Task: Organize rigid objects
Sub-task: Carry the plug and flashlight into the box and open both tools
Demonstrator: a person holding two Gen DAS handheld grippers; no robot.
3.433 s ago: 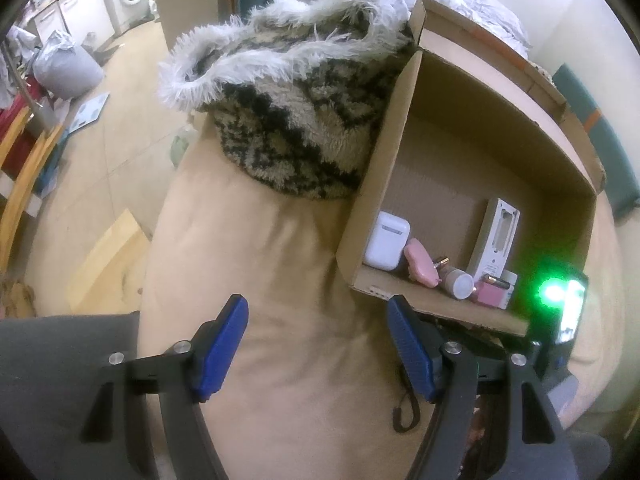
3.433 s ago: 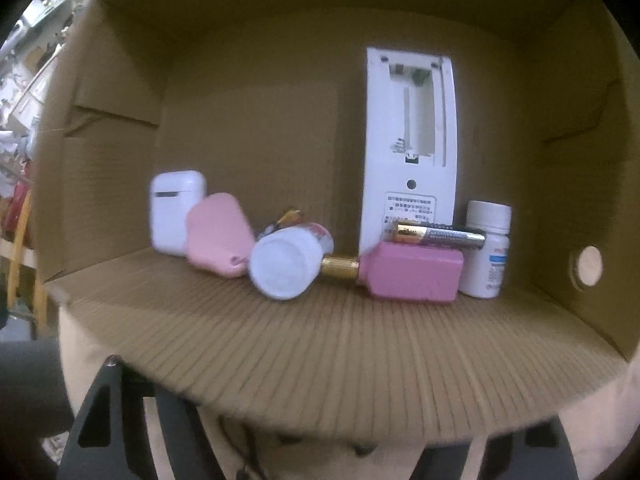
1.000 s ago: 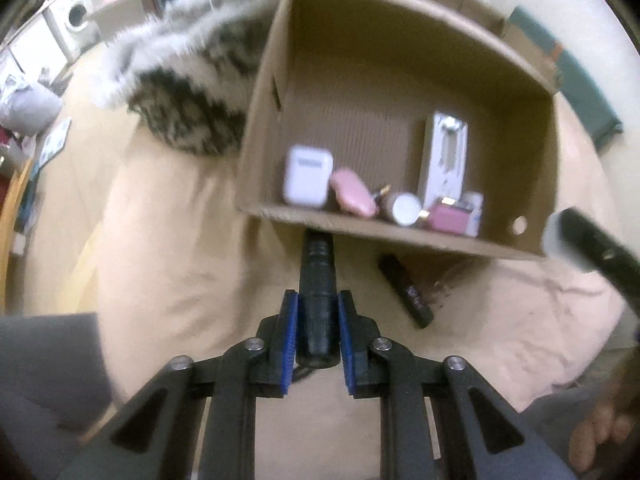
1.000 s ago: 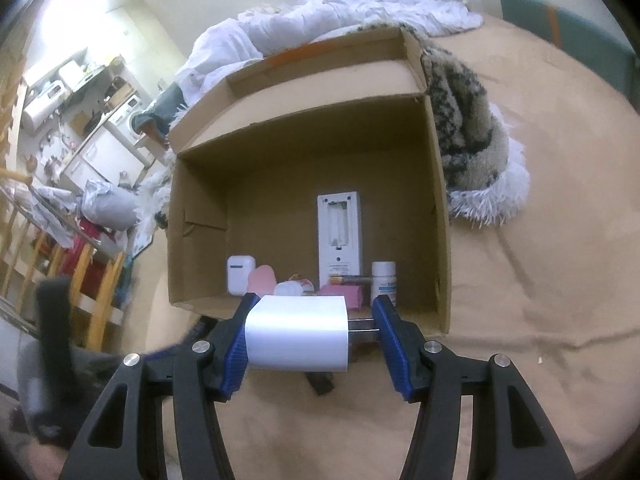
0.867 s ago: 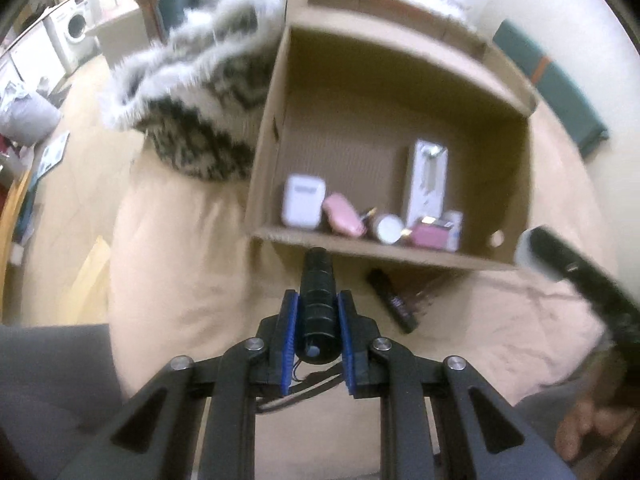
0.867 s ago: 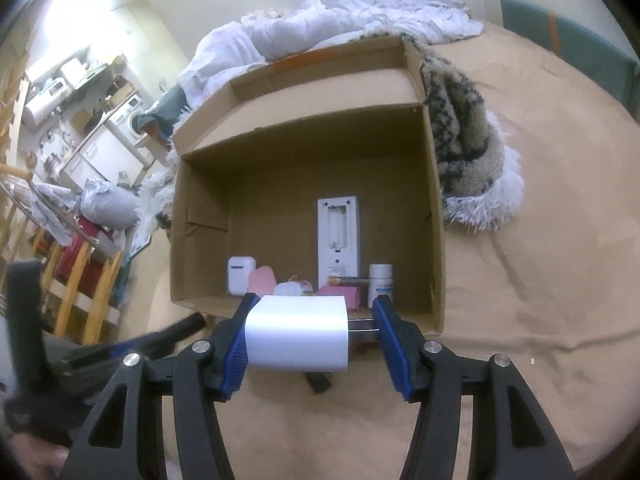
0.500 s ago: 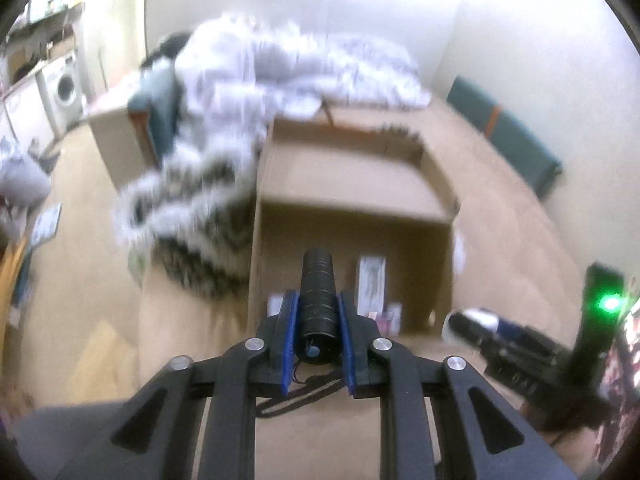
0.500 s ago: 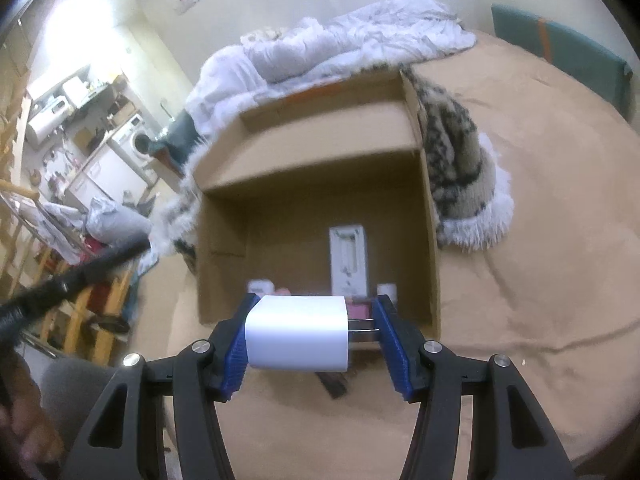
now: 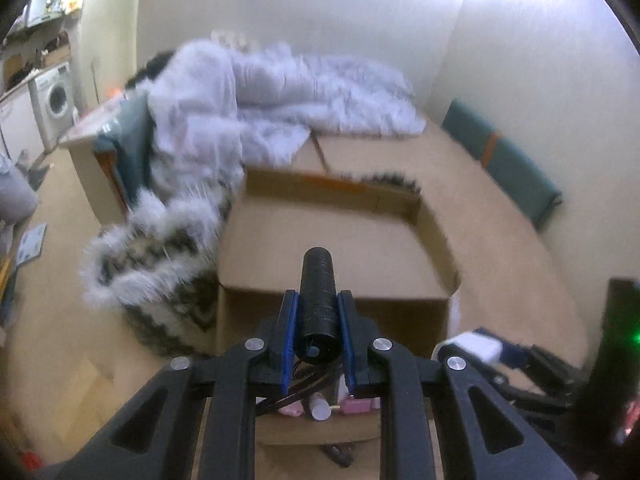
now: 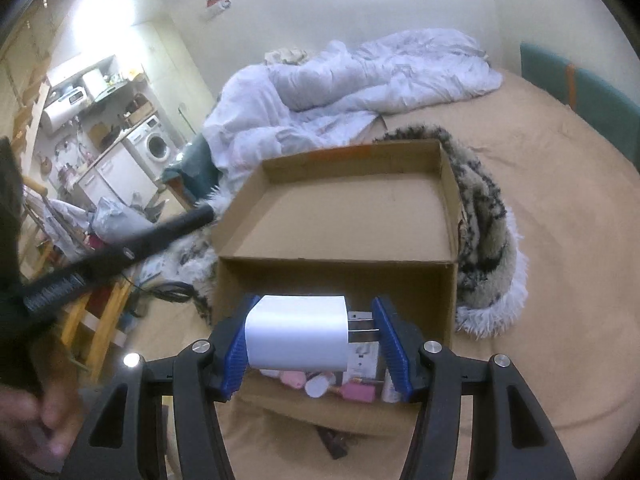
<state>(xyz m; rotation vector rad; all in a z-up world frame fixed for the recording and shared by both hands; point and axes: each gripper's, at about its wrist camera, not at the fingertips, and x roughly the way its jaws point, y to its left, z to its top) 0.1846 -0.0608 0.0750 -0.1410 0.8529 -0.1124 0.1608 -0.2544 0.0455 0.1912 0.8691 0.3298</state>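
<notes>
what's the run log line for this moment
left gripper: shut on black flashlight | right gripper: shut on white charger | cardboard box: on its side, small items inside | both loads outside box

1. An open brown cardboard box (image 10: 336,216) lies on its side on a tan bedspread (image 10: 560,240); its mouth faces the cameras.
2. The lower compartment's floor is crowded with small pink and white items (image 10: 320,384), and an upright white rectangular plastic panel (image 10: 362,354) stands behind them. The room above them is open.
3. The box's upper flat surface is bare.
4. A shaggy black-and-white fur blanket (image 10: 484,240) presses against the box's right wall and back.
5. A crumpled white duvet (image 10: 340,92) is heaped behind the box.
6. A small dark object (image 10: 334,442) lies on the bedspread just before the box's front edge.
</notes>
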